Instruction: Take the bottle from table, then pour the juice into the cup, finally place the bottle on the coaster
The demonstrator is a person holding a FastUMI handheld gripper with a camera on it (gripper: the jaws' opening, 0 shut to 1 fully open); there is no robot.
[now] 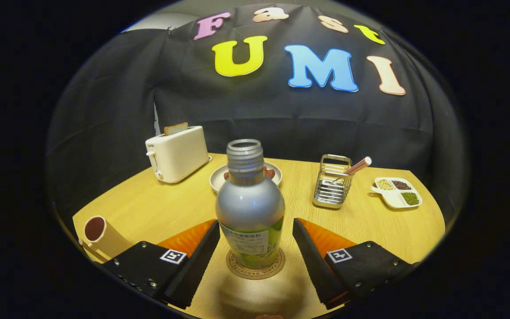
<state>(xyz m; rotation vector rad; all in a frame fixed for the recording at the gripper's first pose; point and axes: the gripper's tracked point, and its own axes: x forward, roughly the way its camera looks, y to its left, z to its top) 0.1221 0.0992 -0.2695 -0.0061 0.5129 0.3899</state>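
Table (370, 230): wooden, lower half of frame.
Bottle (249, 208): we see it uncapped, upright on coaster (255, 269), frame centre.
Gripper (255, 248): fingers spread, flanking bottle, gaps both sides.
Cup (102, 237): lower left.

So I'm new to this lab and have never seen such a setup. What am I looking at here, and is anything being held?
A person holds a two-finger gripper; its camera looks forward along the fingers. Between the open fingers, untouched, an uncapped bottle stands on a round coaster. On the wooden table are also a cup beside one finger, and beyond the bottle a toaster, a plate, a wire rack and a divided dish. Nothing is held.
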